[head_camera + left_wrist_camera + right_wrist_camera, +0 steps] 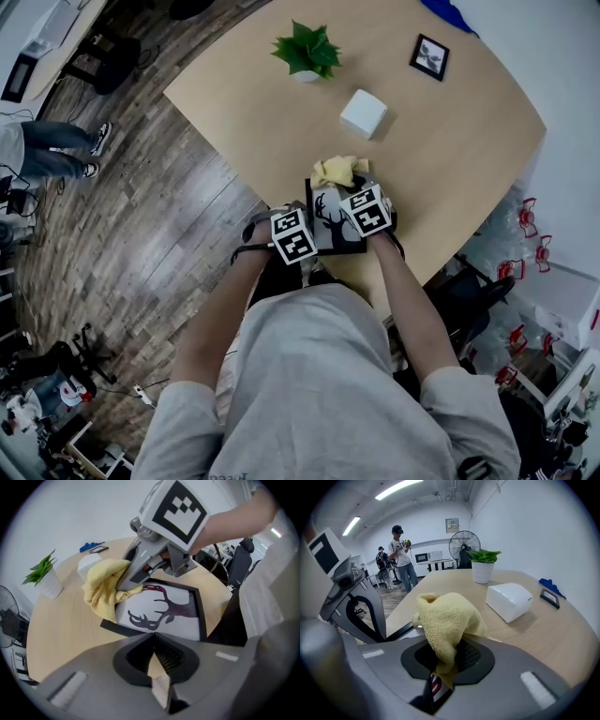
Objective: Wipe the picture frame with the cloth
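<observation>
- Resting left gripper (153, 641) at near edge of picture frame (161, 616), jaws drawn together, gripping nothing visible.
- Lying flat just ahead of that claw, frame's long axis running straight away from it.
- Pinching yellow cloth (445, 618) in right gripper (446, 656), jaws clamped on it, wad touching frame's far end.
- Judging: wiping meaning pulling back, glass lying beneath and behind this claw.
</observation>
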